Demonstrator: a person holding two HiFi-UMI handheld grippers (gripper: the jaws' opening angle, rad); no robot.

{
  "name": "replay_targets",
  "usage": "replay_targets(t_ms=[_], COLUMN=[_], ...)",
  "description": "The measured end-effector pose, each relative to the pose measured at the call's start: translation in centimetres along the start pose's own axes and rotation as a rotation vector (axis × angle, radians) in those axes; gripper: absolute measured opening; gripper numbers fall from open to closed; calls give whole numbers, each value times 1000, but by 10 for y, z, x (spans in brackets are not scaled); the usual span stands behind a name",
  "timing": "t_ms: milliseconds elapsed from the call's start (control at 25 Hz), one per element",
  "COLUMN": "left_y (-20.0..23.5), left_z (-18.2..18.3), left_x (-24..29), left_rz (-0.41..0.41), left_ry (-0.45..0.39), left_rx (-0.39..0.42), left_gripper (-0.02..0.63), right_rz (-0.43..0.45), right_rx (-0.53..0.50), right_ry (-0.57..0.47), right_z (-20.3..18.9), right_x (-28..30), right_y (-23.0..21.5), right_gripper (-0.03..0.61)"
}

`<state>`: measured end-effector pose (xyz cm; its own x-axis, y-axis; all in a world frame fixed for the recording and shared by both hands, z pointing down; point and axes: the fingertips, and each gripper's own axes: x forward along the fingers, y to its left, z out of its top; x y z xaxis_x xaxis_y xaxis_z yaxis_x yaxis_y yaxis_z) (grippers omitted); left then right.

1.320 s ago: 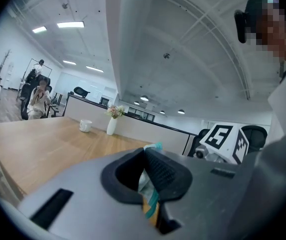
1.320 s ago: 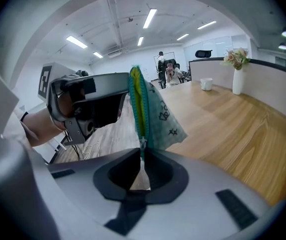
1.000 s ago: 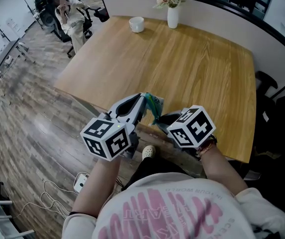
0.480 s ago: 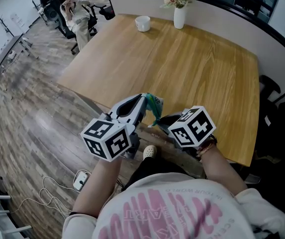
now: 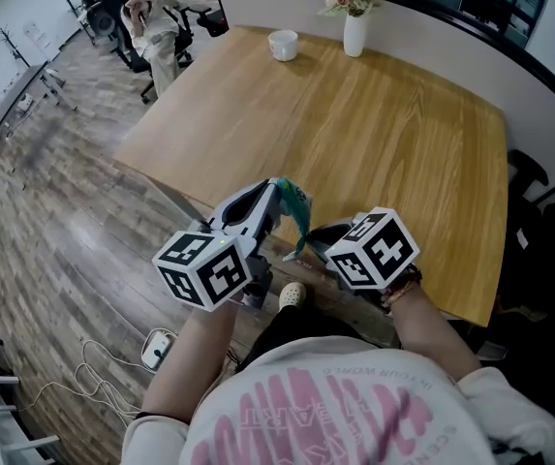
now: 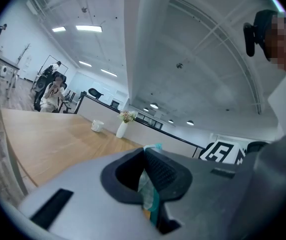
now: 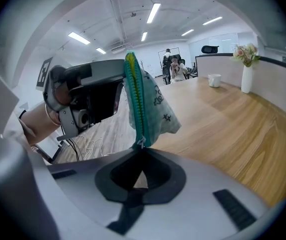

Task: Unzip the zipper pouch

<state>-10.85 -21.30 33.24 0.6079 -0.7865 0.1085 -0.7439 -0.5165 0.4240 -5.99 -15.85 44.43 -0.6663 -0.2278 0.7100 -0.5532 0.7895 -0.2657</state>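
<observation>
A small teal cloth zipper pouch (image 5: pixel 296 211) hangs in the air over the table's near edge, between my two grippers. My left gripper (image 5: pixel 279 194) is shut on its top edge; in the left gripper view the cloth (image 6: pixel 147 188) is pinched between the dark pads. In the right gripper view the pouch (image 7: pixel 155 106) hangs upright with its green zipper (image 7: pixel 134 96) facing me. My right gripper (image 7: pixel 142 148) has just closed on the small metal zipper pull (image 7: pixel 141 142) at the zipper's lower end. In the head view the right gripper (image 5: pixel 312 244) sits just below the pouch.
A wooden table (image 5: pixel 384 134) stretches ahead, with a white cup (image 5: pixel 283 45) and a white vase of flowers (image 5: pixel 354 27) at its far end. A person sits on an office chair (image 5: pixel 146 8) at the far left. Cables and a power strip (image 5: pixel 156 349) lie on the floor.
The left gripper has shifted a little to the left with the pouch. The right gripper has stayed in place below the pouch.
</observation>
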Motion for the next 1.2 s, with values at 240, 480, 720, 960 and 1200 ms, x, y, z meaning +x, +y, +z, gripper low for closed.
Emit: replay_targets(t_ms=[240, 480, 720, 960, 1200], left_y=[17, 30, 32, 30, 23], left_z=[-1, 10, 21, 22, 27], left_x=[-3, -7, -11, -18, -31], left_rz=[72, 107, 106, 99, 54], left_ry=[-35, -124, -145, -171, -252], left_rx=[-123, -269, -265, -282, -343], left_gripper=[8, 8, 8, 8, 9], right_rz=[-46, -103, -91, -76, -41], right_rx=[-92, -242, -220, -164, 39], right_ry=[36, 121, 137, 107, -100], right_z=[3, -12, -19, -21, -9], right_x=[3, 9, 13, 6, -10], right_y=[7, 14, 16, 12, -2], right_gripper=[-5, -5, -5, -5, 0])
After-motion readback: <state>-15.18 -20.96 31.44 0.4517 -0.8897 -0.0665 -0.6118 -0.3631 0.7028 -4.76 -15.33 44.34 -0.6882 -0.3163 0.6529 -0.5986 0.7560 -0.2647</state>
